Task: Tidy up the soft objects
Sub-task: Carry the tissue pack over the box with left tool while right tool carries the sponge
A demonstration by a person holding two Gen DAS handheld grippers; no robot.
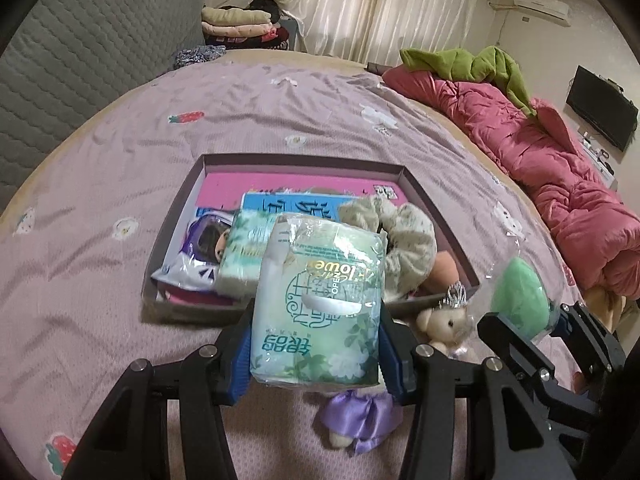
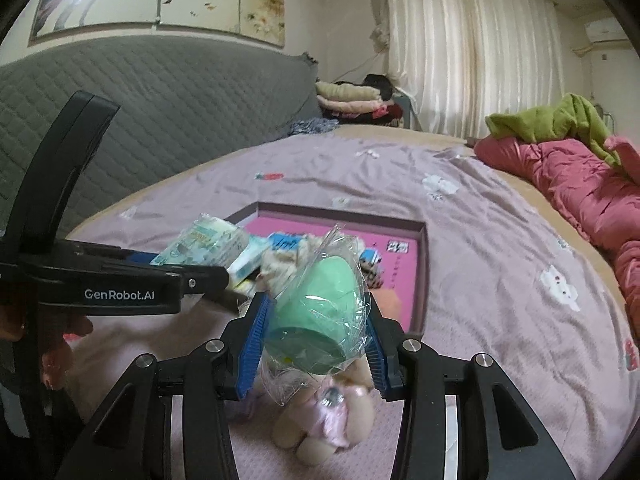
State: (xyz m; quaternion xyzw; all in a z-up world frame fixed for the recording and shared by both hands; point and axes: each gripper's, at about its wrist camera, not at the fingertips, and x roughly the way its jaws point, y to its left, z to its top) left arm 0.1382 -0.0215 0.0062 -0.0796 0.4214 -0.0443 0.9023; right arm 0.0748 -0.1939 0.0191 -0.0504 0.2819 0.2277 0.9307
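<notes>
My left gripper (image 1: pixel 316 344) has its jaws clamped on a green tissue pack (image 1: pixel 320 308), the blue pads pressing both long sides, and I hold it above the near edge of the shallow box (image 1: pixel 176 216) that sits on the bed (image 1: pixel 120 152). My right gripper (image 2: pixel 316 336) has its jaws closed on a mint-green sponge wrapped in crinkled clear film (image 2: pixel 320 316), held over the bed just in front of the same box. In the box I see a second tissue pack (image 1: pixel 244 252), a purple-and-white packet (image 1: pixel 200 248), a blue booklet (image 1: pixel 296 204) on a pink sheet (image 1: pixel 280 184), and a pale floral scrunchie (image 1: pixel 400 236) leaning on the right wall. On the bedsheet below the grippers lies a small plush bear with a silver crown (image 1: pixel 444 324), and a purple satin doll dress (image 1: pixel 360 416) shows under the left pack. A red quilt (image 1: pixel 560 176) with a green garment (image 1: pixel 472 64) on it lies bunched along the far right of the bed.
</notes>
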